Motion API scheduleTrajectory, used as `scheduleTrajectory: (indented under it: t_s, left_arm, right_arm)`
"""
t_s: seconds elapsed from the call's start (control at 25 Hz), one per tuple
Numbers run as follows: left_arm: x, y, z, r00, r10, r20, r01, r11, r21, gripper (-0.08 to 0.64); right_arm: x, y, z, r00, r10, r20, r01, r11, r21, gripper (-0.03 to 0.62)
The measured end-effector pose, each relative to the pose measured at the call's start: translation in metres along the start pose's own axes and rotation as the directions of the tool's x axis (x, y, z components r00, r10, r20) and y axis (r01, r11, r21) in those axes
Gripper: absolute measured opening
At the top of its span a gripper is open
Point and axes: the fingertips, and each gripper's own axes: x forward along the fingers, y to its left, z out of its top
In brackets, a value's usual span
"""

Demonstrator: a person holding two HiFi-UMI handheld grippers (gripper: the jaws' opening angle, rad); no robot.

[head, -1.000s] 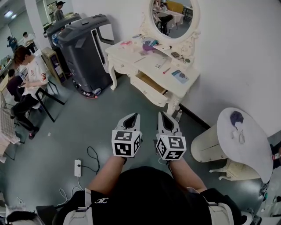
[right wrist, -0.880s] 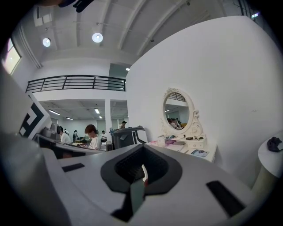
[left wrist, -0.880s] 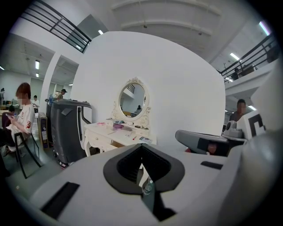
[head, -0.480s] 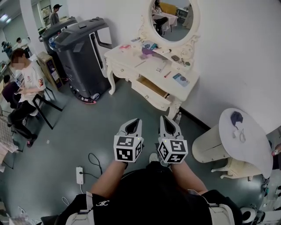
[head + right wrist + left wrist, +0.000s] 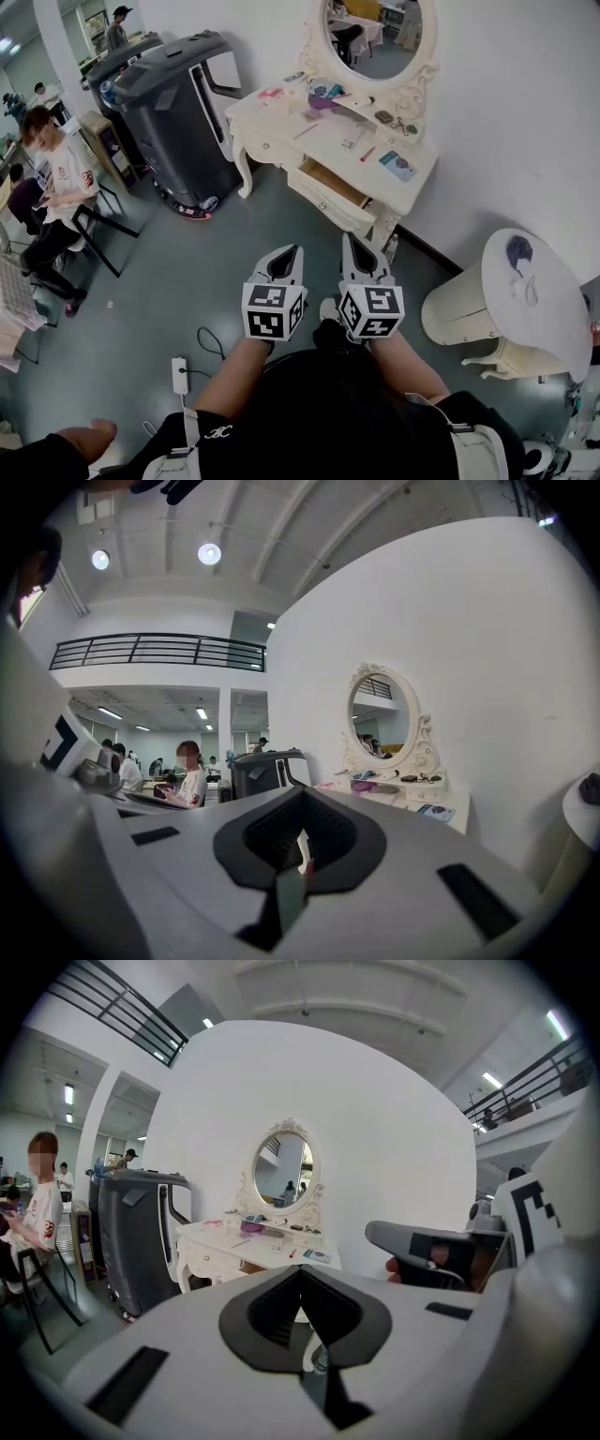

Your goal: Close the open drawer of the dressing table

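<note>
The cream dressing table (image 5: pixel 349 141) with an oval mirror (image 5: pixel 375 33) stands against the white wall. Its drawer (image 5: pixel 330 184) is pulled out, showing a brown inside. My left gripper (image 5: pixel 287 251) and right gripper (image 5: pixel 353 244) are side by side above the grey floor, both pointing at the table and well short of it. Both are shut with nothing in them. In the left gripper view, the table (image 5: pixel 246 1239) is ahead beyond the left gripper (image 5: pixel 300 1270). In the right gripper view, the table (image 5: pixel 412 797) is off to the right of the right gripper (image 5: pixel 302 795).
A tall dark grey machine (image 5: pixel 178 103) stands left of the table. A person sits on a chair (image 5: pixel 56 183) at far left. A round white side table (image 5: pixel 536 302) is at right. A power strip with cable (image 5: pixel 179 371) lies on the floor.
Both grippers have moved forward toward the dressing table, staying shut. The table and drawer now look slightly nearer in the head view.
</note>
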Motion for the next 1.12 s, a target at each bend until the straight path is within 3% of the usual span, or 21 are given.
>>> scheduleTrajectory:
  t_s: [0.72, 1.12]
  left_arm:
    - [0.157, 0.038, 0.039, 0.997, 0.019, -0.071, -0.020, 1.000, -0.013, 0.006]
    - [0.218, 0.045, 0.033, 0.988, 0.028, -0.152, -0.034, 0.999, -0.036, 0.006]
  right_arm:
    - [0.144, -0.094, 0.011, 1.000, 0.008, -0.018, -0.008, 1.000, 0.026, 0.009]
    - [0.185, -0.139, 0.000, 0.998, 0.002, -0.065, 0.003, 0.998, 0.066, 0.009]
